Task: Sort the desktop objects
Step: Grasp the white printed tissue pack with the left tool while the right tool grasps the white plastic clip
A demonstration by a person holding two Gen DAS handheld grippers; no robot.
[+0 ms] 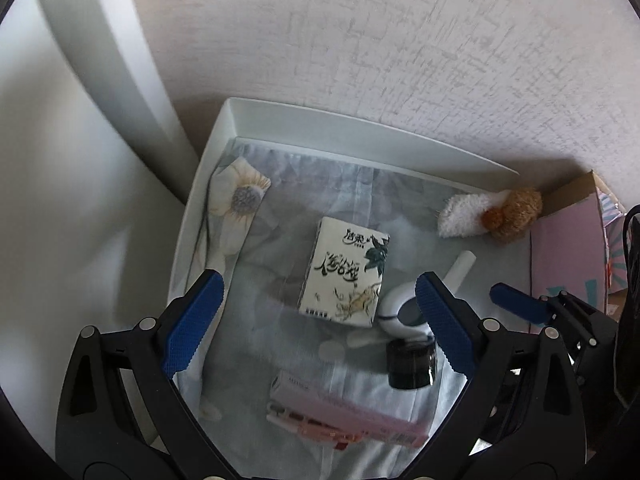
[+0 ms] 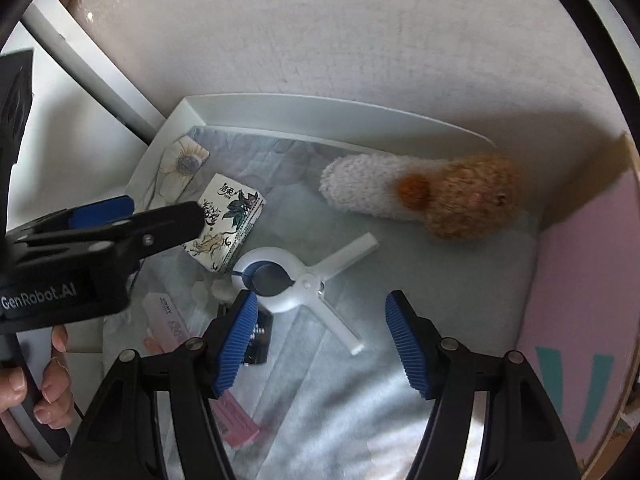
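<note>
A white tray (image 1: 304, 120) lined with floral cloth holds a tissue pack (image 1: 346, 272), a white clamp clip (image 1: 404, 312), a black cylinder (image 1: 410, 364), a pink box (image 1: 344, 416) and a brown-and-white plush toy (image 1: 492, 212). My left gripper (image 1: 320, 320) is open and empty above the tissue pack. My right gripper (image 2: 320, 340) is open and empty, just above the clip's (image 2: 280, 280) handles. The tissue pack (image 2: 228, 220), plush toy (image 2: 432, 196), pink box (image 2: 168, 316) and tray (image 2: 320, 112) also show in the right wrist view; the left gripper (image 2: 104, 216) shows at left there.
A pink cardboard box (image 1: 568, 248) stands at the tray's right side; it also shows in the right wrist view (image 2: 580, 300). A textured wall (image 1: 400, 40) rises right behind the tray. A white panel (image 1: 60, 160) lies to the left.
</note>
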